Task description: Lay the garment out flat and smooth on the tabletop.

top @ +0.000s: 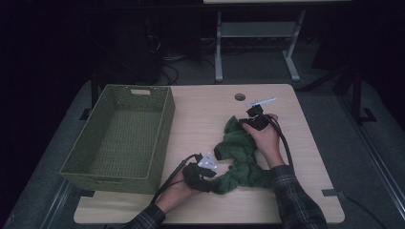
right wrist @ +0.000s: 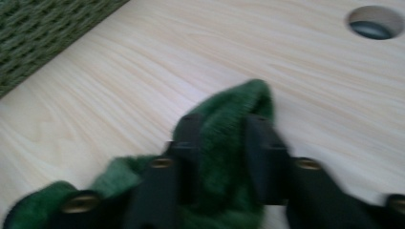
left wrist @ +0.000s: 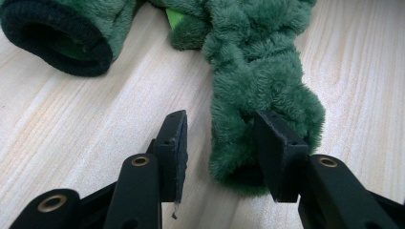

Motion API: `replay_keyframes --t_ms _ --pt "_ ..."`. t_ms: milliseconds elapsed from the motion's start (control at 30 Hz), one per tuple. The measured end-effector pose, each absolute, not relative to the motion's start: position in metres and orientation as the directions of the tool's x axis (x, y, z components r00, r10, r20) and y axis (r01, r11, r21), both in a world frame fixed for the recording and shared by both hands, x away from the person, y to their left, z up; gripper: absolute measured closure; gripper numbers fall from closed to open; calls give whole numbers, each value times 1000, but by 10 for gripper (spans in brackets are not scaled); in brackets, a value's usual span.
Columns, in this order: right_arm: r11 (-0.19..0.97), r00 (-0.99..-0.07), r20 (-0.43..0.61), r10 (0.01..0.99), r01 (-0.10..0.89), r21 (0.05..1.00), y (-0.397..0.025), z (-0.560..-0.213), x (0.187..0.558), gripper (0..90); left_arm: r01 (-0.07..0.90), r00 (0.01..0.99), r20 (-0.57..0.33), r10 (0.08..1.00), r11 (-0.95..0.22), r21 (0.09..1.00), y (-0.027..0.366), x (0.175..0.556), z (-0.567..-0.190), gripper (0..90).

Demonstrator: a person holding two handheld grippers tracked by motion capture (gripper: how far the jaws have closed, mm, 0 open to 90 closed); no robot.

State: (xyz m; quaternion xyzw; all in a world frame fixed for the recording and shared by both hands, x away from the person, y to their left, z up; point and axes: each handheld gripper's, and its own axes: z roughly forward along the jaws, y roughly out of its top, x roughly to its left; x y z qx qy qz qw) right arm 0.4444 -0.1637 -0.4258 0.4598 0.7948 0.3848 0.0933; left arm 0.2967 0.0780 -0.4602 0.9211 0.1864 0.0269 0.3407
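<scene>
Fuzzy dark green plush garment (top: pixel 241 157) crumpled on pale wood-grain table (top: pixel 200 119) right of woven green rectangular basket (top: pixel 119 136), left gripper (left wrist: pixel 219 143) fingers spread around a ribbed-cuffed sleeve end, right gripper (right wrist: pixel 222 152) fingers pinching a blurred plush fold.

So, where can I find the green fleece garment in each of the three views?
High view: the green fleece garment lies right of centre, between both hands.
Left gripper view: upper middle to right, one end reaching down between the open jaws.
Right gripper view: bottom centre, a fold pinched between the jaws.
Shared landmark: the light wooden table, under the garment in all three.
</scene>
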Motion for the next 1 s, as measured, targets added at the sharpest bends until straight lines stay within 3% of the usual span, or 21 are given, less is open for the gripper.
replay_keyframes --t_ms 33,267,400,467,767,1000 --pt "287 -563 209 800 664 691 -160 -426 445 587 325 929 -78 361 -698 638 78 297 -460 559" --pt "314 -542 189 819 699 643 -141 -441 454 532 329 927 -79 368 -691 644 77 296 -461 561" --pt "335 -546 173 820 701 630 -139 -448 454 815 327 928 -80 365 -691 645 77 296 -461 567" --pt "326 -541 167 824 695 641 -142 -446 454 862 324 928 -77 363 -692 645 77 295 -461 572" --pt "280 -517 117 848 624 729 -175 -422 458 873 329 929 -88 359 -690 645 77 295 -461 599" --pt "225 -443 120 889 648 727 -211 -433 469 872 333 928 -92 361 -693 639 76 295 -460 604"
